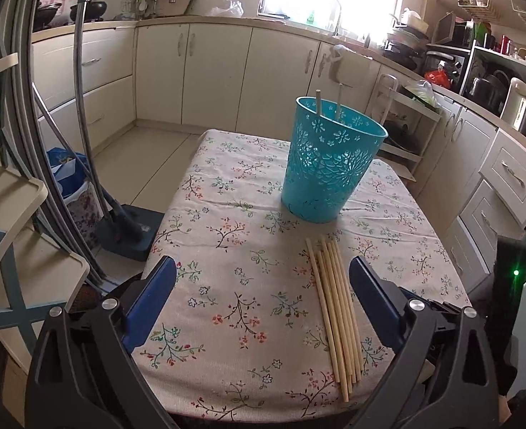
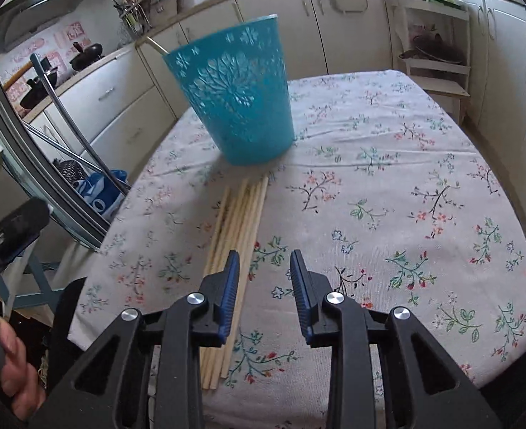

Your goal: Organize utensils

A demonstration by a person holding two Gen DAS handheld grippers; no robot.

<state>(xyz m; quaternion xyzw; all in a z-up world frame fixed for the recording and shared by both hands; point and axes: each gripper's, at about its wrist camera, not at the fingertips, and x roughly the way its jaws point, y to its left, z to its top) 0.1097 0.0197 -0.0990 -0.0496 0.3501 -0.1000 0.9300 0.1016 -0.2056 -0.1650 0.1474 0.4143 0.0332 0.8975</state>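
Note:
A teal cut-out basket [image 1: 329, 161] [image 2: 234, 93] stands on the floral tablecloth [image 1: 234, 236] [image 2: 388, 193], with two wooden chopsticks [image 1: 318, 102] sticking up out of it. Several loose chopsticks [image 1: 336, 311] [image 2: 239, 221] lie side by side on the cloth in front of the basket. My left gripper [image 1: 263, 268] is wide open above the cloth, and the bundle lies just inside its right finger. My right gripper [image 2: 264, 255] is partly open with nothing between its pads; its left finger [image 2: 229, 282] hangs over the bundle's right edge.
White kitchen cabinets [image 1: 213, 71] ring the table. A step stool [image 1: 16, 243] and a vacuum hose and base [image 1: 127, 228] stand off the left edge. A small shelf rack [image 2: 438, 35] stands beyond the far end. A hand [image 2: 12, 364] grips the other tool at lower left.

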